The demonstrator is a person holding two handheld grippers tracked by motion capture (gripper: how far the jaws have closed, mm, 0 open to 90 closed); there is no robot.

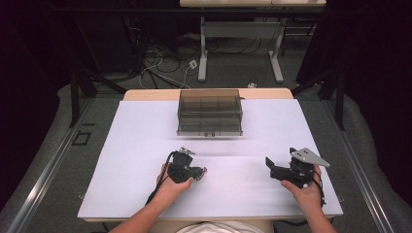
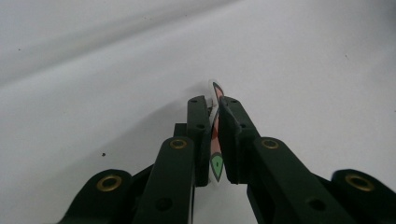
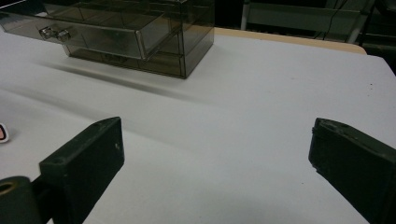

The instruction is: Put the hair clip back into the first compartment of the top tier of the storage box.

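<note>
Here the left gripper (image 2: 214, 133) pinches a flat sticker (image 2: 216, 164) edge-on — right gripper (image 3: 215, 154) spread, bare table (image 3: 261, 121) ahead.

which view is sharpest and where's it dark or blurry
High view: table brightly lit, surroundings nearly black. Left gripper view: jaws near the lens are soft and dark, and the thin card they pinch is slightly blurred. Right gripper view: smoky drawer box casts a soft shadow.

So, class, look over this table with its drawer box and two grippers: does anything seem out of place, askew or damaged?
Nothing looks spilled or broken. One small oddity: the top drawer of the drawer box stands pulled out. The left gripper pinches a thin sticker on edge; the right gripper is open.
</note>
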